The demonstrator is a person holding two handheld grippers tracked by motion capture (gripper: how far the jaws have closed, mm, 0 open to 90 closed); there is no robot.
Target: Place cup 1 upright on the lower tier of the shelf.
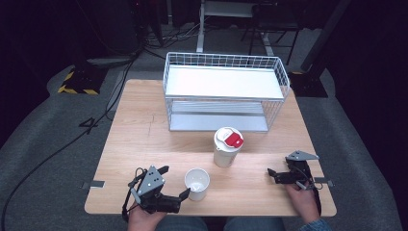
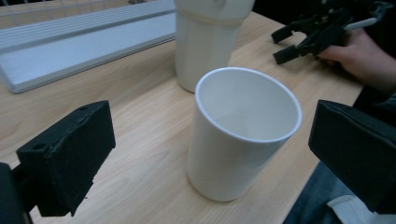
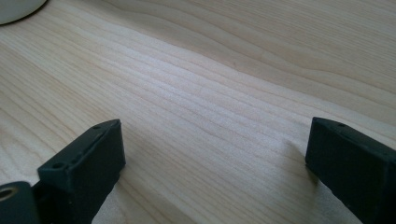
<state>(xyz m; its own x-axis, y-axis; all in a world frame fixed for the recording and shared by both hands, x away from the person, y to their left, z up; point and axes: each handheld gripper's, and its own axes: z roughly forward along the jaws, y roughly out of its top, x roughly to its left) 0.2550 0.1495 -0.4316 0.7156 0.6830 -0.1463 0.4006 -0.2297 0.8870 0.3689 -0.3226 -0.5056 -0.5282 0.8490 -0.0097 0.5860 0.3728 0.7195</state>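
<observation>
- The left tongs (image 1: 175, 185) lie low at the near left of the wooden tabletop (image 1: 139, 144), held in the person's left hand (image 1: 144, 216), their jaws spread wide and gripping nothing
- In the left gripper view those tongs (image 2: 205, 154) sit with one jaw on each side of the open white cup (image 2: 243, 130), with clear gaps between the jaws and the cup wall
- The open white cup (image 1: 197, 183) stands upright and empty near the front edge of the tabletop, just right of the left tongs
- Behind it and slightly to the right stands a taller white tumbler (image 1: 227, 147) with a lid bearing a red tab, upright and apart from the cup
- Farther back, a white wire basket shelf (image 1: 226, 91) sits across the middle of the tabletop
- The right tongs (image 1: 273, 174) rest at the near right in the person's right hand (image 1: 303, 197), pointing left towards the cups, well apart from them
- In the right gripper view these tongs (image 3: 210, 158) gape wide over bare wood, holding nothing
</observation>
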